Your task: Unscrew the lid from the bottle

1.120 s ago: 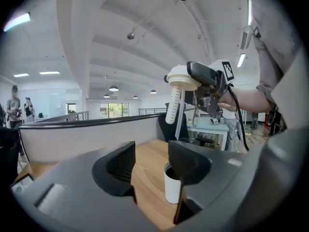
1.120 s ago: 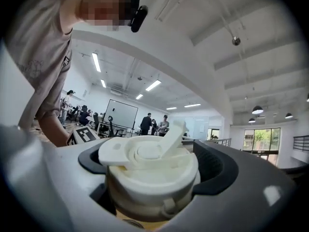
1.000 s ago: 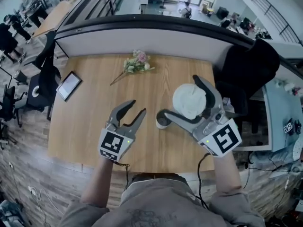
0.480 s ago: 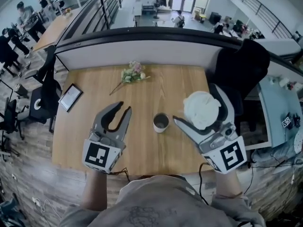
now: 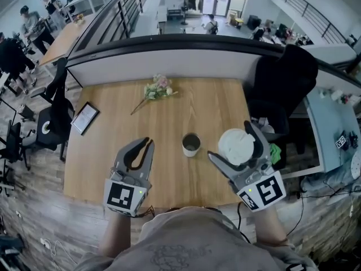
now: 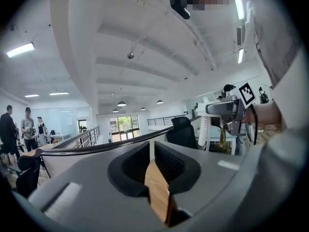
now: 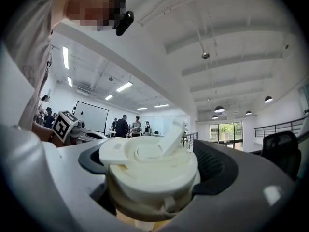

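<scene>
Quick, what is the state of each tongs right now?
Left tongs: just been closing, now shut, nothing between them.
Right tongs: closed on the white lid.

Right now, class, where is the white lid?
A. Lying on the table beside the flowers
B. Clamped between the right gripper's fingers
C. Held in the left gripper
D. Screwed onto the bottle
B: the white lid sits clamped between the fingers of the right gripper, which holds it off the table, while the bottle stands open and apart from it.
</scene>
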Available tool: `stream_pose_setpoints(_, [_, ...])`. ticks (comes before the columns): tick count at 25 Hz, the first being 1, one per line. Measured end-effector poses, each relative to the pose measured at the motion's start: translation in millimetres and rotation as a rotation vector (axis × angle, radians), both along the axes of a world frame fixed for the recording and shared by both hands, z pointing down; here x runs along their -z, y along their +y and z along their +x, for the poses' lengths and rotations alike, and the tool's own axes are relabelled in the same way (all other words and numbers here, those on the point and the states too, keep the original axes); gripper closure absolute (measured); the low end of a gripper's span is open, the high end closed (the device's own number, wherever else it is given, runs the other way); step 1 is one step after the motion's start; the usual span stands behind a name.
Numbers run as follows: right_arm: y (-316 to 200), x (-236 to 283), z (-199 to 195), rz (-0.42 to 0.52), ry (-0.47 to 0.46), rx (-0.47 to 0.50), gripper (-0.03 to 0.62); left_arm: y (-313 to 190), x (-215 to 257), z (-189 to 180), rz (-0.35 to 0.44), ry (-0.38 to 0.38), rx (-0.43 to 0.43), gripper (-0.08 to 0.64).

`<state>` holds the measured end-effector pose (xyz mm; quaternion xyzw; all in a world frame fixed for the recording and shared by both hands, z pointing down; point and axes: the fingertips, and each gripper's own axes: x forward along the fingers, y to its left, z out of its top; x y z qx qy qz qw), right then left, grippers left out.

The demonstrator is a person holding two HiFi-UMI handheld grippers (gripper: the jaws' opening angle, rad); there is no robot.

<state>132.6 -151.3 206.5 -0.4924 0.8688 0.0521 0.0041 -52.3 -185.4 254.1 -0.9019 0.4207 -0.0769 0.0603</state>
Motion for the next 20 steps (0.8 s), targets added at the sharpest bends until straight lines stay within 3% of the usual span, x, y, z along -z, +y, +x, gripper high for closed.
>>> stream_pose_setpoints(6, [-0.2, -22.6, 7.5, -0.100, -0.104, -0.011, 0.075, 7.4, -10.9, -3.7, -0.029, -0.005, 0.020, 0.545])
stream_pose_setpoints(20, [-5.0, -24.5, 11.3, -0.104, -0.099, -0.010, 0.075, 7.6, -7.9, -4.1, -0.022, -0.014, 0.036, 0.557])
